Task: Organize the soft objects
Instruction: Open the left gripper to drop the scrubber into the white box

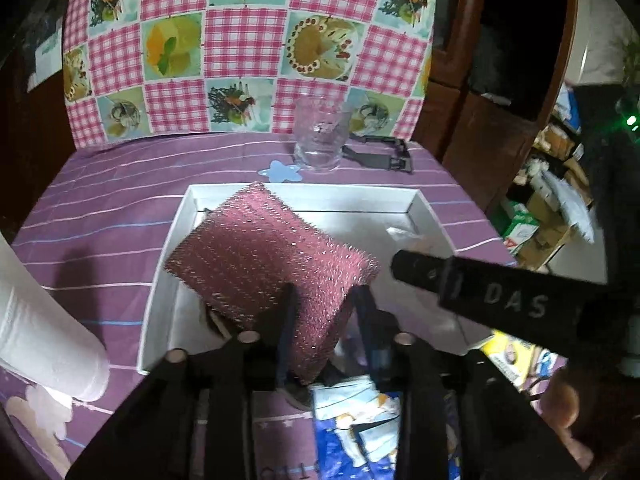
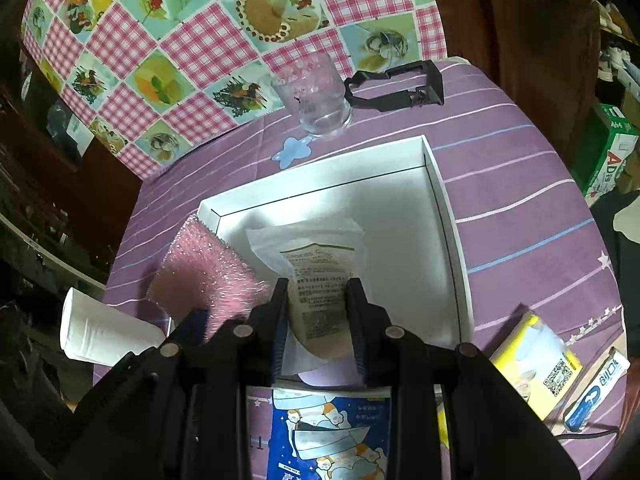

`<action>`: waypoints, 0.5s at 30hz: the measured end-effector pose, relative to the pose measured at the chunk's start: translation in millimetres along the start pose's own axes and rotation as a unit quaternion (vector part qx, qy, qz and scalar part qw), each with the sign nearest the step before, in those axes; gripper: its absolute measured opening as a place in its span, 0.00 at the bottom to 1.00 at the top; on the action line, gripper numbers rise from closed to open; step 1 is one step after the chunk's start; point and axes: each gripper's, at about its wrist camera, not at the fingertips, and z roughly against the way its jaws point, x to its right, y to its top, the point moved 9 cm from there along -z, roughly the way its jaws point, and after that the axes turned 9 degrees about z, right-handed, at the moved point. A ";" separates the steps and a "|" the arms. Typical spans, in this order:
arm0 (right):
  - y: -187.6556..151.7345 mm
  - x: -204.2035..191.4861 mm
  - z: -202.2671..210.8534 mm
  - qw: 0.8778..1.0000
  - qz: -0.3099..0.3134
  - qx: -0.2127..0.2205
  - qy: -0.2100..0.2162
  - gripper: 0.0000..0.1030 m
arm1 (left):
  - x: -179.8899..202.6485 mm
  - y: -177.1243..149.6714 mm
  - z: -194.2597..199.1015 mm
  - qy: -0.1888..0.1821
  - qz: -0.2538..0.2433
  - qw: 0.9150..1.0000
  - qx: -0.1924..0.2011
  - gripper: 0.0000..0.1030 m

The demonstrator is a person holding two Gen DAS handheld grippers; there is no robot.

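Sponge overhangs box left rim; right half bare.

The left tool is matte black, with two flat upright fingers whose inner faces carry dark blue ribbed pads. Behind them, angled black arms spread outward, each capped by a round pale pin head. The right tool has the same build: black fingers, blue-edged pads, four pale round pin heads on its linkage. Its black side bears pale raised letters "DAS".
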 end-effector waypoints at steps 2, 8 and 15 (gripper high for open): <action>-1.0 -0.4 -1.8 1.000 -0.002 -0.003 0.004 0.29 | 1.8 0.2 -0.1 -0.015 0.011 1.000 0.001 0.41; -0.9 4.6 -0.1 1.000 -0.007 -0.003 -0.002 0.29 | 9.5 -0.6 2.4 -0.057 0.017 0.998 0.000 0.65; 4.4 14.7 12.9 1.000 -0.017 0.017 -0.011 0.29 | 10.7 0.8 7.2 -0.124 0.048 0.991 -0.011 0.82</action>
